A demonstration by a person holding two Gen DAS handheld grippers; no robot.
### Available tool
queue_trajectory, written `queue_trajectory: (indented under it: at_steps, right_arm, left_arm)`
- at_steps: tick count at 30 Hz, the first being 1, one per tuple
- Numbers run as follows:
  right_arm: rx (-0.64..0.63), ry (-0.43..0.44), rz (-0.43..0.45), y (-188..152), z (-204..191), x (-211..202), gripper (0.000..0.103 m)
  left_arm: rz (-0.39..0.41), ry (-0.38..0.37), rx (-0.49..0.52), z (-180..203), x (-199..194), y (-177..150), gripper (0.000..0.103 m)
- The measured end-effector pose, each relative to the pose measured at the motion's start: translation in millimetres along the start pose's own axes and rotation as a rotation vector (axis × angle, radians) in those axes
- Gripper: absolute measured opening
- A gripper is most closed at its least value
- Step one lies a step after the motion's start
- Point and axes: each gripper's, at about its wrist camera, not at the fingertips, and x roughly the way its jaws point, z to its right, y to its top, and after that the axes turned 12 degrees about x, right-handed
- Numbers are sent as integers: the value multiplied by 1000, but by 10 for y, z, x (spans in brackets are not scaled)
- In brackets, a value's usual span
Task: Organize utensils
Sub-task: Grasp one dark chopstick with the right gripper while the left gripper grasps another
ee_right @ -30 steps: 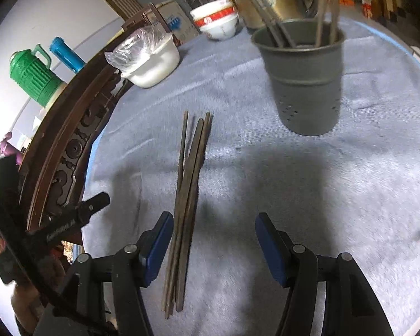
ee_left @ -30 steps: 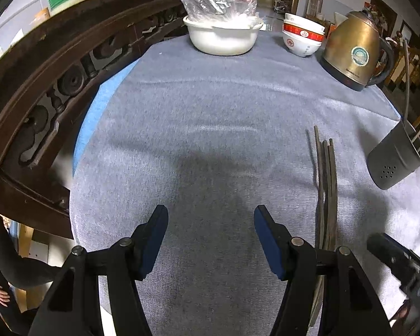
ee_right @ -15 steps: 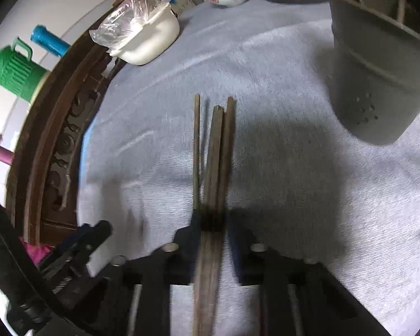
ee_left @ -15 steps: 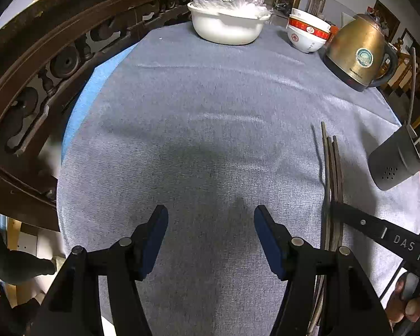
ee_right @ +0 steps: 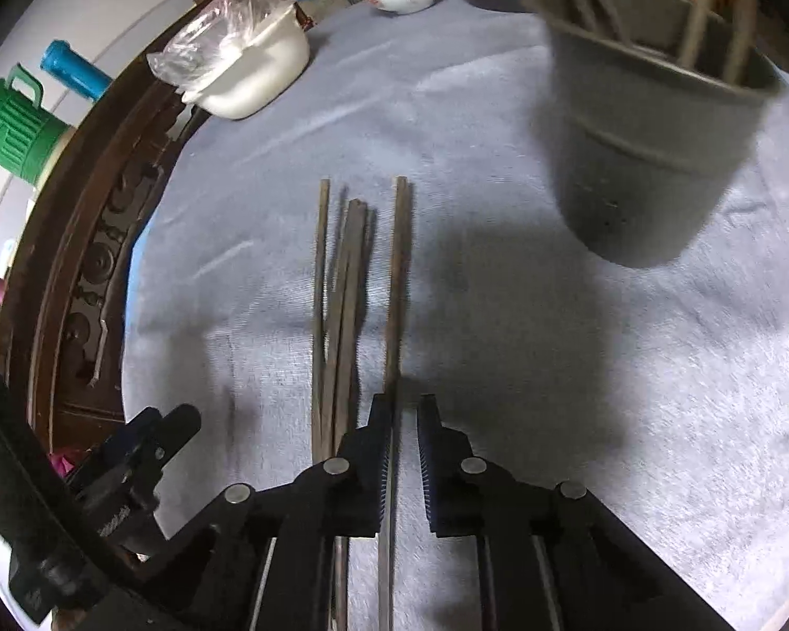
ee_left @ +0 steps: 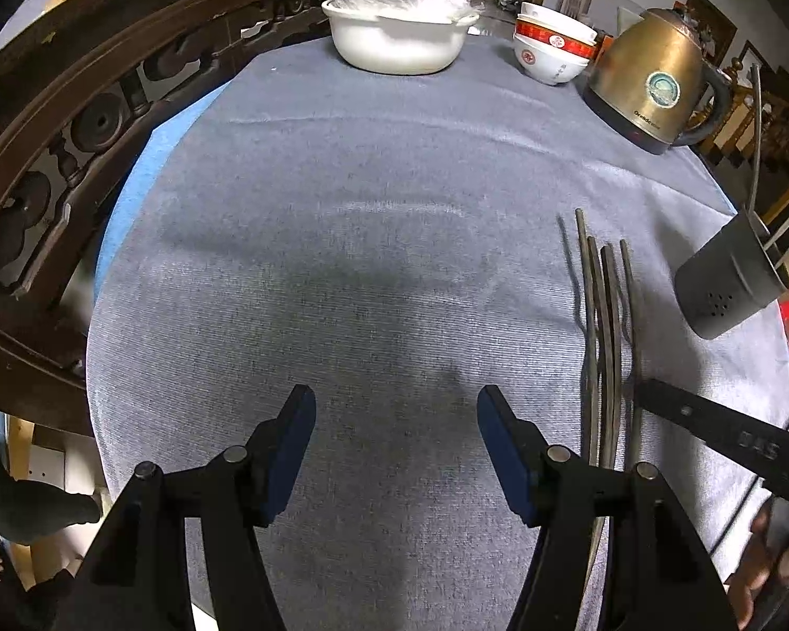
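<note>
- Since the earlier frame, the right tongs [ee_right: 405, 420] had gone from spread beside the bundle to closing on one dark slender chopstick [ee_right: 398, 284], now set apart from the others.
- That chopstick ran up the middle of the right wrist view, between the nearly closed pads.
- Three remaining dark chopsticks [ee_right: 336, 315] lay just left of it on the grey cloth-covered desk [ee_right: 552, 368].
- A grey perforated utensil holder [ee_right: 647, 158] stood at upper right, sticks inside.
- The left tongs [ee_left: 394, 420] hung spread over bare cloth, holding nothing.
</note>
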Motion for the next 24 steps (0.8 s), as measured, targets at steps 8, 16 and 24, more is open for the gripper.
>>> queue_trajectory:
  at_steps: [8, 16, 24]
  right_arm:
    - [-33, -50, 2, -13, -30, 28, 13]
    - [-25, -28, -28, 10, 181, -50, 15]
    - [12, 63, -22, -56, 361, -88, 15]
  left_arm:
    - [-21, -19, 9, 53, 7, 50, 65]
    - [-114, -149, 73, 356, 167, 396, 65]
    - [-211, -172, 75, 672, 377, 613, 64]
